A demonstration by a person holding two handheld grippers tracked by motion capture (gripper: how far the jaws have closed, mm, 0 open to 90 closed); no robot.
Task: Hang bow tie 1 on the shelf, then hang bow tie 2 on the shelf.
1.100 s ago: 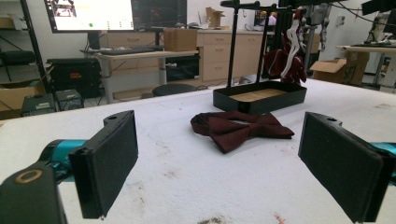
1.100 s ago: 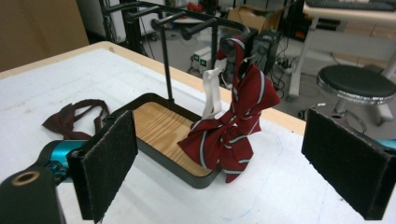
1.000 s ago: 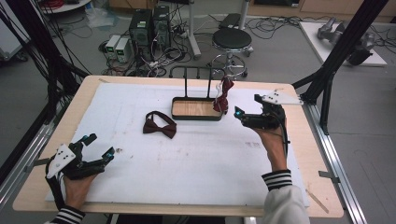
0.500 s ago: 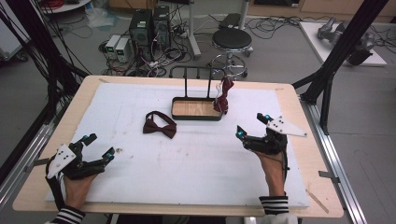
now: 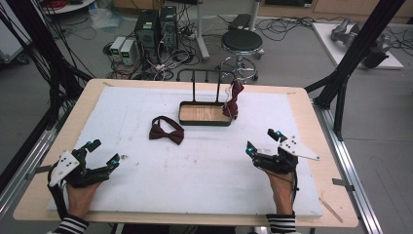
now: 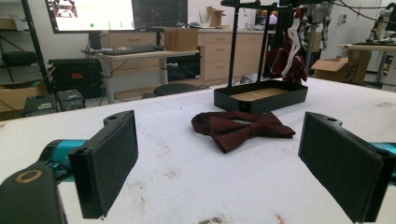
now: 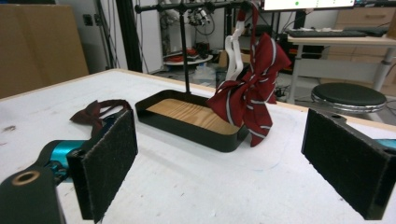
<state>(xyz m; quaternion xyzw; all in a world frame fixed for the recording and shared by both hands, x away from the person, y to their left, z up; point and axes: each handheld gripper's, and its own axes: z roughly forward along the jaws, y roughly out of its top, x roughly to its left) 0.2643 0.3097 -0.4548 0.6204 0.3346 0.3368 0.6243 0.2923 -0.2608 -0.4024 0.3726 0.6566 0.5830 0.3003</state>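
High view puts us halfway: one striped bow tie (image 5: pixel 233 98) hangs on the rack (image 5: pixel 205 74), the dark bow tie (image 5: pixel 166 130) lies well ahead of our wide-open, empty left gripper (image 5: pixel 101 154), right gripper (image 5: pixel 263 141) equally open.

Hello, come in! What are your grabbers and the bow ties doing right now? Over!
Left gripper open, empty. Right gripper open, empty. Plain bow tie flat on table, untouched; striped bow tie hanging on rack. Nothing in the way.

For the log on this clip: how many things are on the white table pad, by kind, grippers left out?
Bow ties: 2, a plain dark red one lying flat, a striped one hanging on the stand
Stands with a tray base: 1
Total: 3
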